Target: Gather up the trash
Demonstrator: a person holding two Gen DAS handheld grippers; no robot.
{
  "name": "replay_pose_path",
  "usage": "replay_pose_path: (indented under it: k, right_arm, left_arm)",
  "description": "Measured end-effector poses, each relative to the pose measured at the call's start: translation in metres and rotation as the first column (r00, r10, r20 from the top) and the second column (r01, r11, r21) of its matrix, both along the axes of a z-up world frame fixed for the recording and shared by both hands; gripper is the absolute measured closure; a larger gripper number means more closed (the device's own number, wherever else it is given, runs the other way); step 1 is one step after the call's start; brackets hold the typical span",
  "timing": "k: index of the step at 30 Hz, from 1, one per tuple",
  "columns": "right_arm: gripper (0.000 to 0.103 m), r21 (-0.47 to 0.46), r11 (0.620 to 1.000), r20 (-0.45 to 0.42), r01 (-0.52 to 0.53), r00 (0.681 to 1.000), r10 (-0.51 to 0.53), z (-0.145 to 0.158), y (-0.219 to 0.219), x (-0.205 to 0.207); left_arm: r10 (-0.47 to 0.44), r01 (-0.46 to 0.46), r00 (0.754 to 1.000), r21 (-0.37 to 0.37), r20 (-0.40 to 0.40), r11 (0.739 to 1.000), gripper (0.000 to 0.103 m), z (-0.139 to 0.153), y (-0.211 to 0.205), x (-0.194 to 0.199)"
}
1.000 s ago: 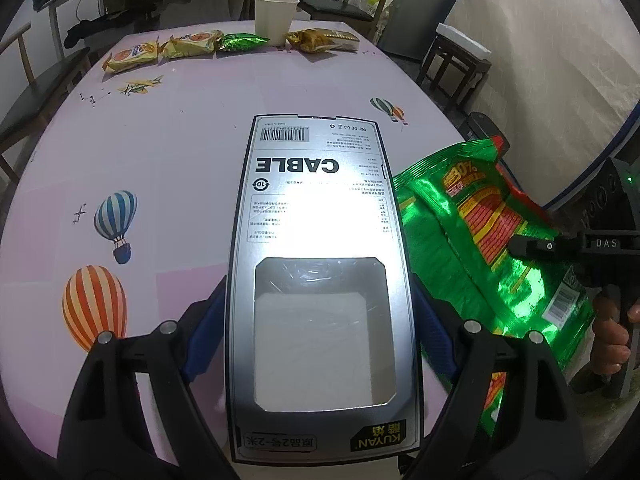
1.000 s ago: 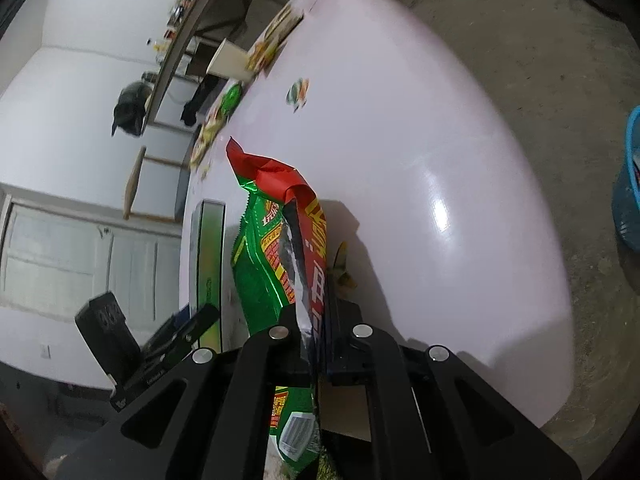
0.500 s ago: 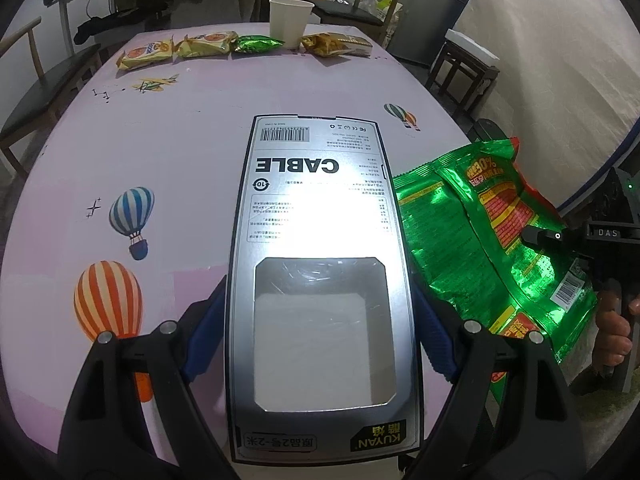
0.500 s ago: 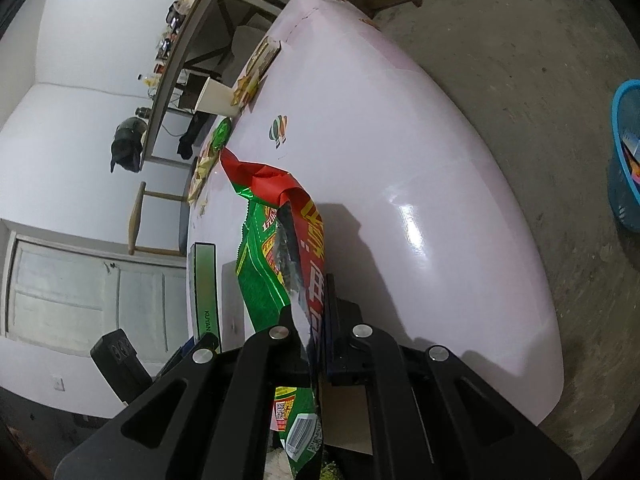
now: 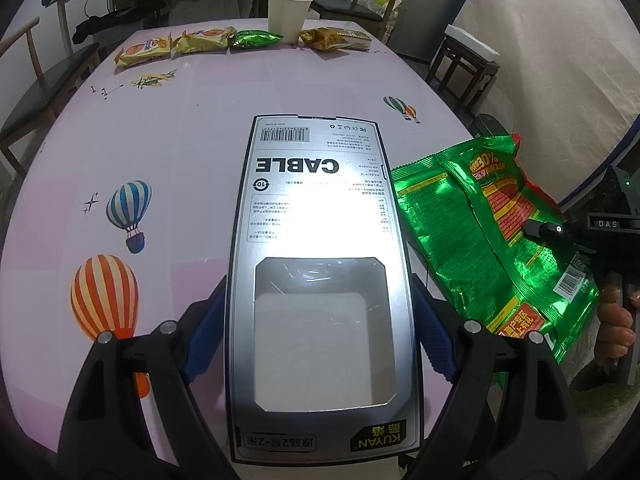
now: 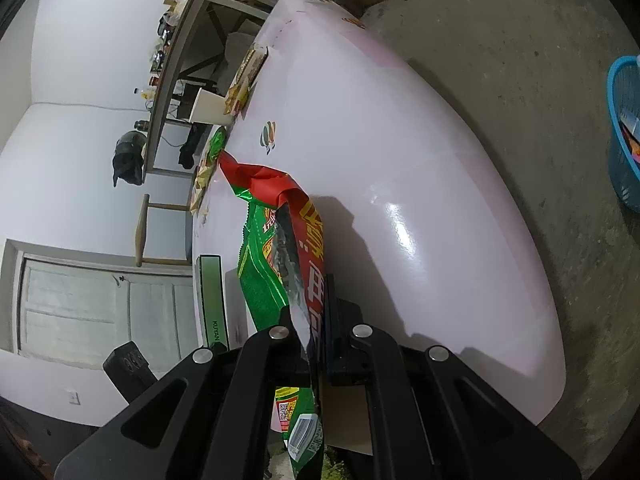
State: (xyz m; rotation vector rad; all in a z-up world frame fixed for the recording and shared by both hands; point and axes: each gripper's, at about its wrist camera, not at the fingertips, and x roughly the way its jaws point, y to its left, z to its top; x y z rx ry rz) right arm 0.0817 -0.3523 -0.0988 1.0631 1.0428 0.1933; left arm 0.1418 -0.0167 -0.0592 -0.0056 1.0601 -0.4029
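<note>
- Nearest, the left gripper (image 5: 320,336) has its jaws spread wide and pressed against both long edges of a silver cable box (image 5: 320,240), which lies flat over the pink bench (image 5: 192,120).
- Just beside the box, the right gripper (image 6: 308,320) has its jaws fully closed on a green and red snack bag (image 6: 272,264), lifted at the bench's edge.
- Farther off, small snack packets (image 5: 204,38) lie in a row beside a white paper cup (image 5: 288,16).
- On the floor, well apart, stands a blue basket (image 6: 622,136).
</note>
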Motion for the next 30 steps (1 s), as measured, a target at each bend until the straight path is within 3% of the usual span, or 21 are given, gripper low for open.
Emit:
replay_pose_path:
  k: [15,30]
  right_arm:
    - [0.1,0.009,1.0,0.001,0.006,1.0,-0.006,-0.002,0.002,-0.002]
    - [0.1,0.036,0.999,0.054,0.013,0.998,-0.015,0.013,0.005,-0.003]
  left_arm:
    - [0.004,-0.004,1.0,0.0,0.012,1.0,0.024,0.003,-0.001,-0.001]
    - [0.028,-0.038,0.979,0.046,0.201,0.998,0.024,0.048,0.005,-0.016]
